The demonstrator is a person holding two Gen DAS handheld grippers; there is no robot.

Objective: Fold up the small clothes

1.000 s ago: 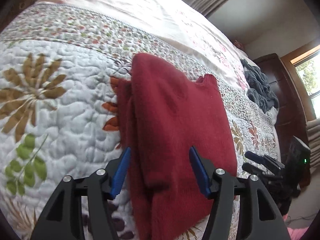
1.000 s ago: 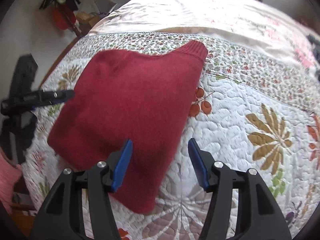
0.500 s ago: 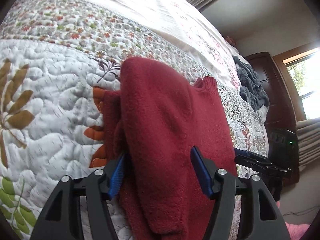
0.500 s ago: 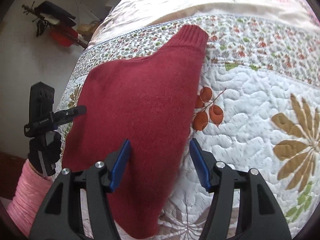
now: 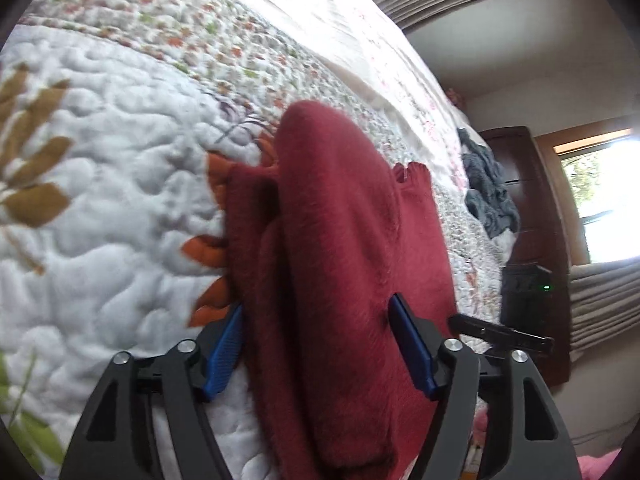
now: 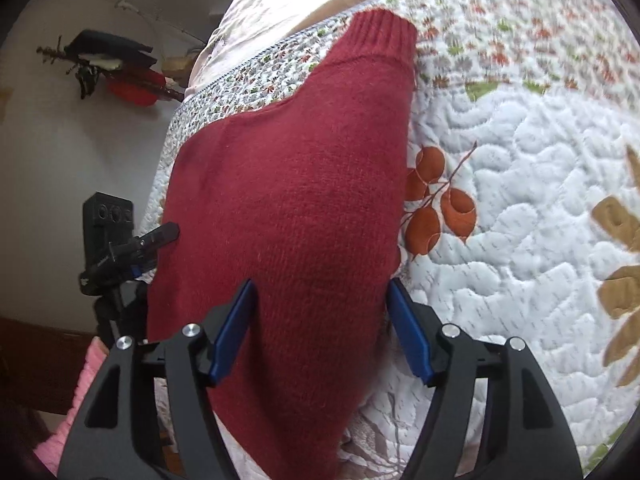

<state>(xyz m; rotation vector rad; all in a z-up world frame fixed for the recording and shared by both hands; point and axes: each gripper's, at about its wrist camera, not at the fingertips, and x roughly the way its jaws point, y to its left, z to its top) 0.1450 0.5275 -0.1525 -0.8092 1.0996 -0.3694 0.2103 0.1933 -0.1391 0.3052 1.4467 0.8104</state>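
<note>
On the quilted bed [image 6: 520, 208] the red sweater [image 6: 304, 208] lies partly folded, each hand-held gripper, left [image 5: 320, 344] and right [image 6: 320, 324], spread wide astride one edge (apparently to pinch it for the next fold).

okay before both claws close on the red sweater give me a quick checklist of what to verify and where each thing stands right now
1. Left claw open and straddling the red sweater: ok.
2. Right claw open with the sweater's edge between its fingers: ok.
3. Both claws at opposite sides of the sweater's near end: ok, each shows in the other's view.
4. Sweater lying on the quilt, nothing on top of it: ok.
5. Fingers catch all folded layers, not just the top one: cannot tell.
6. Quilt fabric kept out of the pinch: cannot tell, the lower fingers are hidden.
</note>
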